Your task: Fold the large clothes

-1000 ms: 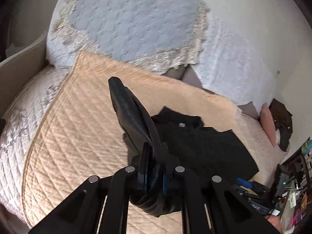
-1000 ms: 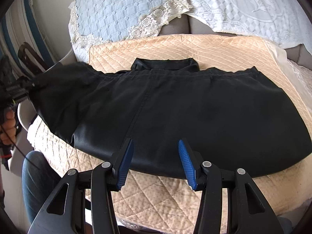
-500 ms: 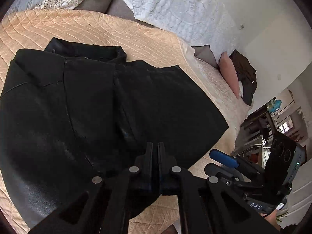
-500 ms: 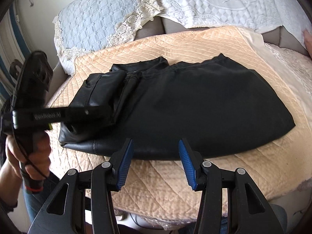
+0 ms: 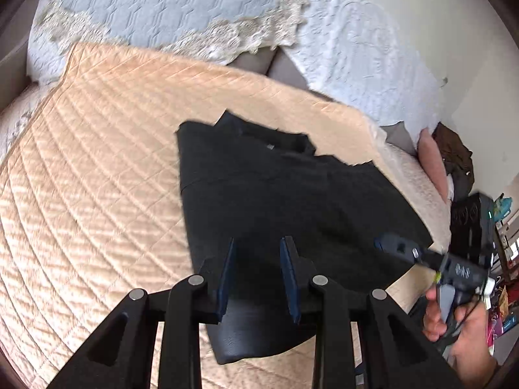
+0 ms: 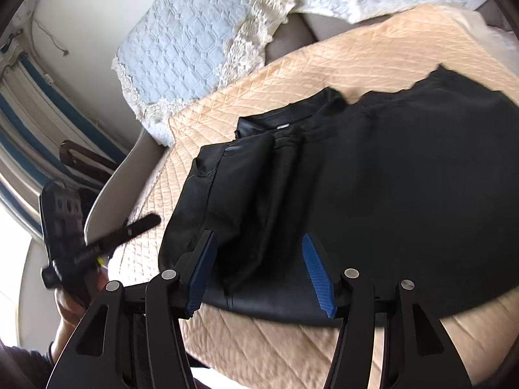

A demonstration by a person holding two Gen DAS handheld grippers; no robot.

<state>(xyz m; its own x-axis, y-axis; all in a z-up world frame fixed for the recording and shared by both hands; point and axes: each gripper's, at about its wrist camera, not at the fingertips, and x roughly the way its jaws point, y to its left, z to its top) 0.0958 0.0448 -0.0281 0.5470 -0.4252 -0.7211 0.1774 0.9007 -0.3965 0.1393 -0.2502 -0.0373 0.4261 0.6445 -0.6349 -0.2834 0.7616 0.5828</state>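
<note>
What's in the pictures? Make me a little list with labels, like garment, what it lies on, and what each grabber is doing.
garment: black leather-like jacket, one side folded over onto its middle
lies on: peach quilted cover
behind it: pale blue lace-edged cushion
left gripper: jaws opening, nothing pinched between them, above the jacket's near edge
right gripper: jaws opening, nothing gripped, above the jacket's near edge

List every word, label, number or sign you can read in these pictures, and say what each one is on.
None can be read.
White marking on the right claw's body: too blurred.
Small pale tag at the collar of the black garment: too small.
Packages on the shelves at the far right: too blurred.
</note>
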